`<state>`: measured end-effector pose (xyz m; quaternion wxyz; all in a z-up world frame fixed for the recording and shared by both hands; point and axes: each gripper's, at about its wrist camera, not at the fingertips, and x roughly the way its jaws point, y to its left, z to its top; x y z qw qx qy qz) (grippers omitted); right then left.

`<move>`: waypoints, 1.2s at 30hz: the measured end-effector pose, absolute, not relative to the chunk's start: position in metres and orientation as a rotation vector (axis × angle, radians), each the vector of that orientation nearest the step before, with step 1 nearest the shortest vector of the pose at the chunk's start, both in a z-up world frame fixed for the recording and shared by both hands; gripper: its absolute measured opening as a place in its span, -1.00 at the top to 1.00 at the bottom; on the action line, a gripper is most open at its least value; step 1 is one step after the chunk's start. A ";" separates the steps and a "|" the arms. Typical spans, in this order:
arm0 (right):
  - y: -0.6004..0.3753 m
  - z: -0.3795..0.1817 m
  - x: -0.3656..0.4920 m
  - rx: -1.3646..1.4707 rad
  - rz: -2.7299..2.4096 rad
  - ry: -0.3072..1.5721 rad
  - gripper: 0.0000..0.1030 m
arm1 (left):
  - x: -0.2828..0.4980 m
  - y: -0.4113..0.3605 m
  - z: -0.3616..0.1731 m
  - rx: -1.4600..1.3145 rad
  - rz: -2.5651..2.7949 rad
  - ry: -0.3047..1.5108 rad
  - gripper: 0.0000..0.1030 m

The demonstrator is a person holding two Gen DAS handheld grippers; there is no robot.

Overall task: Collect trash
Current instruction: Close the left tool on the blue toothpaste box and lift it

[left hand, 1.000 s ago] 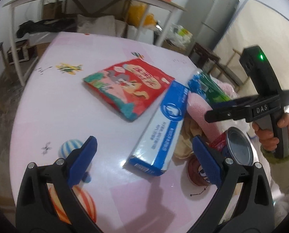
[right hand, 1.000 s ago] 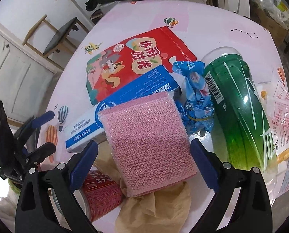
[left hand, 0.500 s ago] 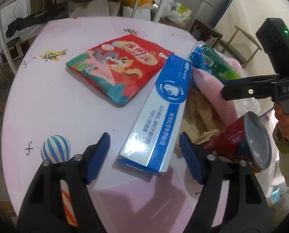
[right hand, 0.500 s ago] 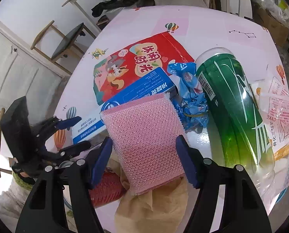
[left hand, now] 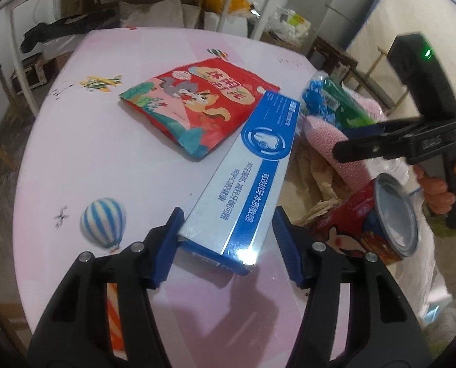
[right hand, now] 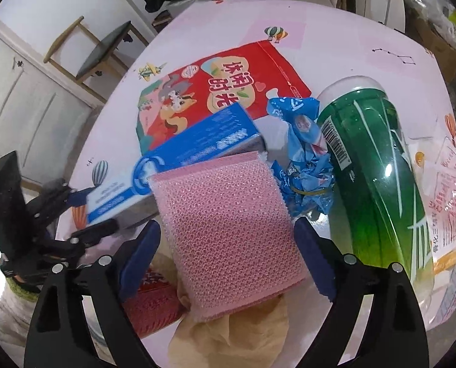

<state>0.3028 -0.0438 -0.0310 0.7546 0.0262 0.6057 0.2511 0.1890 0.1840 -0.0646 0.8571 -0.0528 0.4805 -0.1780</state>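
Trash lies heaped on the pink round table (left hand: 90, 159) printed with balloons: a long blue-and-silver cardboard toothpaste box (left hand: 243, 178), a flat glossy red snack bag (left hand: 197, 107) beyond it, a pink rectangular mesh scouring sponge (right hand: 228, 230), a crumpled blue foil wrapper (right hand: 301, 159), a smooth green plastic bottle (right hand: 378, 184) lying on its side, a red metal can (left hand: 378, 220) tipped over, and creased tan paper (right hand: 228, 337) under the sponge. Your left gripper (left hand: 228, 242) tilts steeply down over the near end of the toothpaste box; its jaws have just been closing and now straddle that end, the left blue pad against the box edge, the right pad with a small gap beside it, so nothing is clamped yet. Your right gripper (right hand: 228, 254) also points steeply down, and its jaws have just been opening; they stand wide on either side of the sponge, with the pads apart from its edges. In the left view your right hand (left hand: 436, 190) wraps the black handle.
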 end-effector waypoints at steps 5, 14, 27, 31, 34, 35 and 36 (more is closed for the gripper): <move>-0.042 -0.037 0.305 0.033 0.547 1.342 -0.70 | 0.160 0.201 -0.058 -0.187 -0.316 0.991 -0.06; -0.040 -0.037 0.302 -0.008 0.561 1.354 -0.78 | 0.109 0.205 -0.066 -0.151 -0.311 1.121 -0.15; -0.047 -0.033 0.302 0.061 0.495 1.368 -0.80 | 0.142 0.184 -0.064 -0.013 -0.367 1.094 -0.31; -0.051 -0.035 0.303 0.068 0.481 1.373 -0.80 | 0.157 0.177 -0.072 0.022 -0.393 1.110 -0.31; -0.049 -0.040 0.306 0.076 0.489 1.385 -0.80 | 0.165 0.175 -0.078 0.021 -0.406 1.130 -0.28; -0.047 -0.041 0.306 0.077 0.492 1.386 -0.80 | 0.167 0.175 -0.079 0.019 -0.411 1.135 -0.22; -0.046 -0.042 0.306 0.080 0.497 1.391 -0.80 | 0.168 0.175 -0.080 0.021 -0.414 1.131 -0.19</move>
